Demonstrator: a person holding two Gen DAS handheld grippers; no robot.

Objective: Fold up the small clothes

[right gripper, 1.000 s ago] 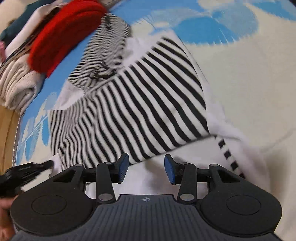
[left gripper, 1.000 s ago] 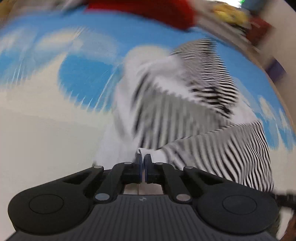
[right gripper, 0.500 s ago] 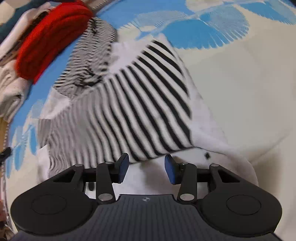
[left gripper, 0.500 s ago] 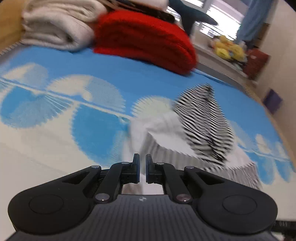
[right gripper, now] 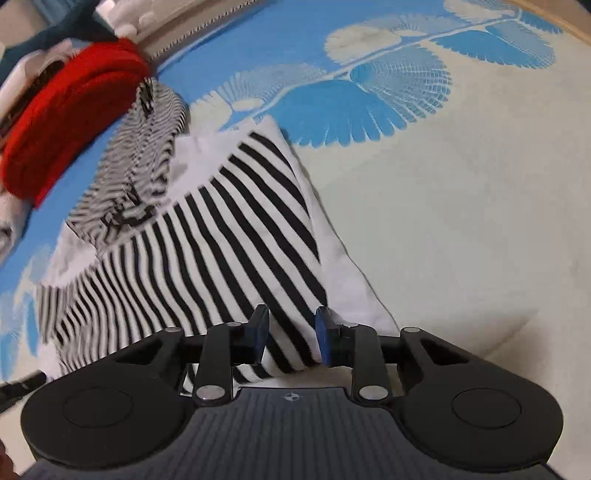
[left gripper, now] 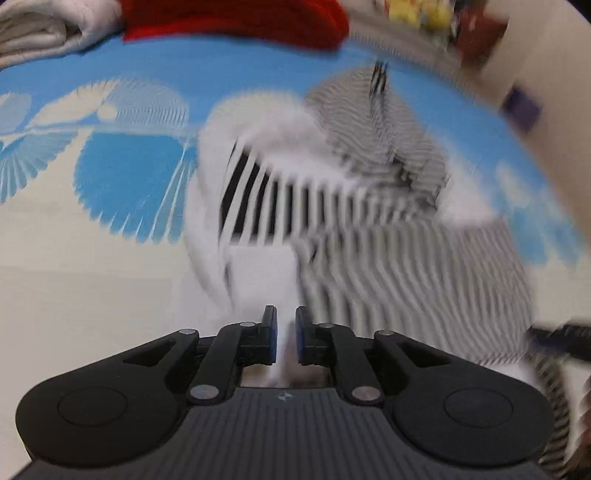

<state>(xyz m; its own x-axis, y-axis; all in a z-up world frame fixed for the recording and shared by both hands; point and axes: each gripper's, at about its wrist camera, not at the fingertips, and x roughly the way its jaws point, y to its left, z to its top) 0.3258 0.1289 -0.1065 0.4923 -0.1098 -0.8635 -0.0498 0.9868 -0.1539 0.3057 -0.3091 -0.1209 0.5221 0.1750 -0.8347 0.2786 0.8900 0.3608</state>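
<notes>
A black-and-white striped small garment (left gripper: 332,229) with white edges lies partly folded on the bed, blurred in the left wrist view and sharper in the right wrist view (right gripper: 221,229). My left gripper (left gripper: 285,332) hovers over its white near edge. Its jaws are opening and stand a narrow gap apart, with white cloth showing in the gap but not pinched. My right gripper (right gripper: 291,332) is at the garment's near striped corner. Its jaws are closing with the folded edge between them, and the pads do not visibly squeeze it.
The bed cover (right gripper: 461,221) is cream with blue leaf prints. A folded red knit (right gripper: 70,110) and folded white cloth (left gripper: 44,29) lie at the far edge. The bed's wooden edge (right gripper: 546,14) shows at the top right.
The left jaws, earlier shut on the white hem, have parted a little, and that camera swung up and back down. The right jaws have narrowed around the garment's near edge.
</notes>
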